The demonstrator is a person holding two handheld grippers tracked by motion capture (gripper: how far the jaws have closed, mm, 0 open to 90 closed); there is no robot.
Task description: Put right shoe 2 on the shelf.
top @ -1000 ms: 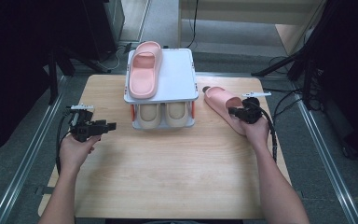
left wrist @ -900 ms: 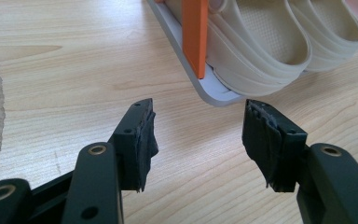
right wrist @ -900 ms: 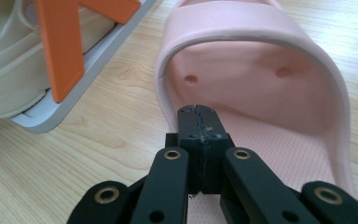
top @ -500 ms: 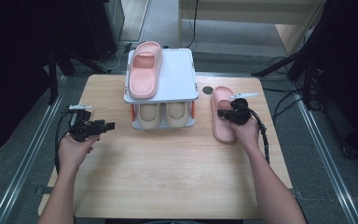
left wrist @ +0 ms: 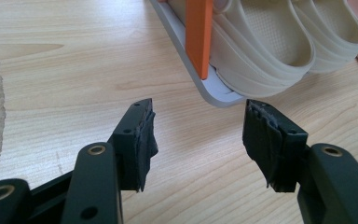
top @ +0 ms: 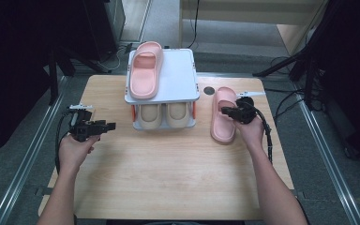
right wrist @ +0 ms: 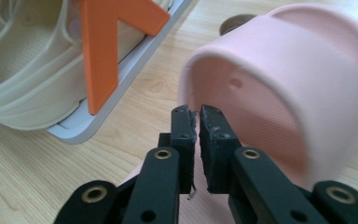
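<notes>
A pink slipper (top: 224, 123) (right wrist: 284, 84) lies flat on the wooden table, just right of a small white two-tier shoe rack (top: 178, 79). My right gripper (top: 225, 111) (right wrist: 198, 114) hovers over the slipper's heel end. Its jaws have just been opening and stand a thin crack apart, with nothing pressed between the pads. A second pink slipper (top: 145, 70) rests on the rack's top shelf. A beige pair (top: 164, 115) (left wrist: 270, 42) sits on the lower shelf. My left gripper (top: 111, 125) (left wrist: 198, 126) is open and empty above the table, left of the rack.
An orange post (left wrist: 199, 32) (right wrist: 102, 56) holds up the rack's corner. A small dark round hole (top: 209, 90) sits in the table behind the pink slipper. Bare wood (top: 168, 178) stretches in front of the rack. Dark stands and cables surround the table.
My right gripper brought the pink slipper from the table's right side in toward the rack and set it down lengthwise. The left gripper stayed where it was.
</notes>
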